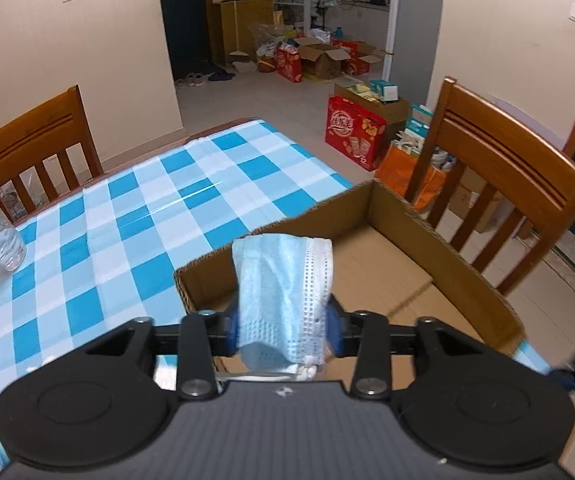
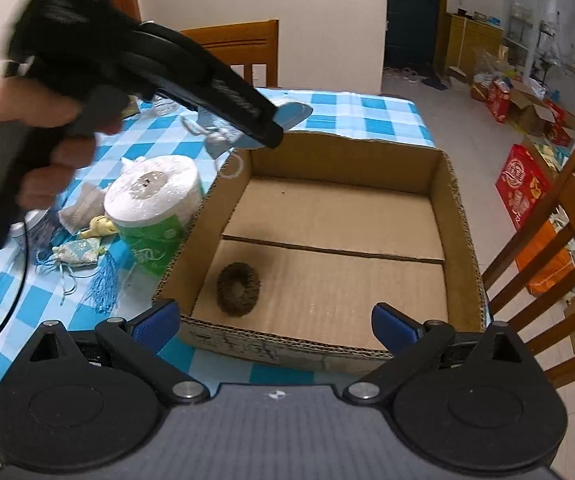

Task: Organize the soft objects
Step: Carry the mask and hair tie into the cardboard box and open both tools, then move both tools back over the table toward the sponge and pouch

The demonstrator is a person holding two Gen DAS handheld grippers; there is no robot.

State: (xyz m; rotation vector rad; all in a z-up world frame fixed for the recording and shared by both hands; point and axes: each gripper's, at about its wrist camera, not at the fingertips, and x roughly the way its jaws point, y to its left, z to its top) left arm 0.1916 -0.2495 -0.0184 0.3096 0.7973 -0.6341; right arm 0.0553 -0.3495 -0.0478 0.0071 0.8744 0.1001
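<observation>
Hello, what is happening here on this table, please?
A person is sorting soft things into a cardboard box using two handheld grippers. The left gripper has a blue face mask between its fingers at the box's edge. The right gripper is open and empty. A brown scrunchie already lies inside; a tissue roll waits outside.

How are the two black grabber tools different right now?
The left gripper has a folded blue face mask between its fingers; the right gripper has nothing between its own. The left's blue pads sit near together, the right's spread wide. The left is at the cardboard box's far corner, the right at its near edge. Both point down toward the box.
</observation>
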